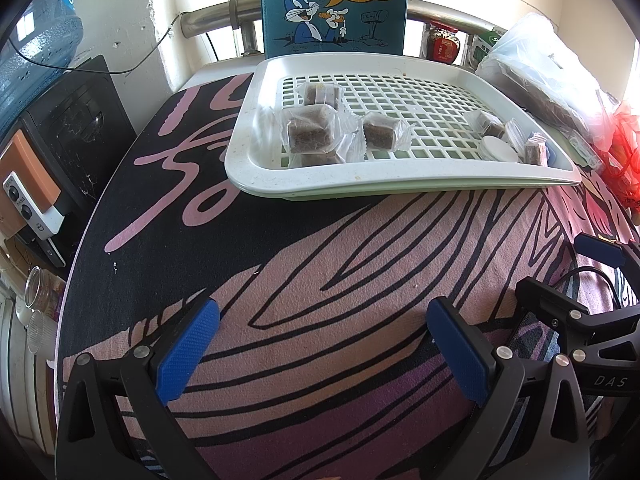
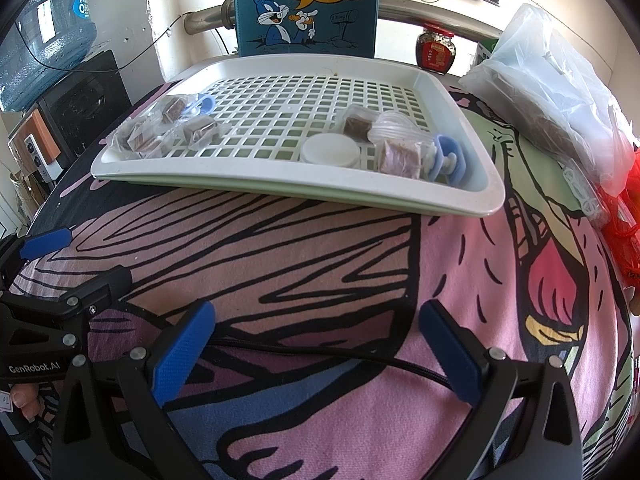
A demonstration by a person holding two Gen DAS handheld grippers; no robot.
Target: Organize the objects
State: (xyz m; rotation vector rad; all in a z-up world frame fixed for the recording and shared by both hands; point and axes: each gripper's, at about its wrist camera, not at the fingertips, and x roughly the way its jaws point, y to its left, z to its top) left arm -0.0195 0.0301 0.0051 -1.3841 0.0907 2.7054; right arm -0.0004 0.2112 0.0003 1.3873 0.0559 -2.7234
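Both tongs idle short of the tray (image 2: 280, 194): left gripper (image 1: 320, 350) and right gripper (image 2: 316, 350) jaws apart, empty, over the printed cloth (image 2: 340, 264). Looks like pre-grasp; next move needs a reach into the tray for one wrapped snack (image 1: 310, 133) or the white lid (image 2: 330, 150). Behind the tray: cartoon board (image 2: 306, 6), metal rail, wall.

Table under a cartoon-print cloth, with a white tray as its centrepiece

The table's cloth (image 2: 320, 248) is pink and black with bold line art. The white lattice tray (image 2: 472, 152) lies flat on it toward the far edge. Right of the tray sits a clear plastic bag (image 2: 560, 92) of dark contents, with something red (image 2: 624, 208) just nearer. A black cable (image 2: 360, 354) crosses the cloth on the tray's near side.
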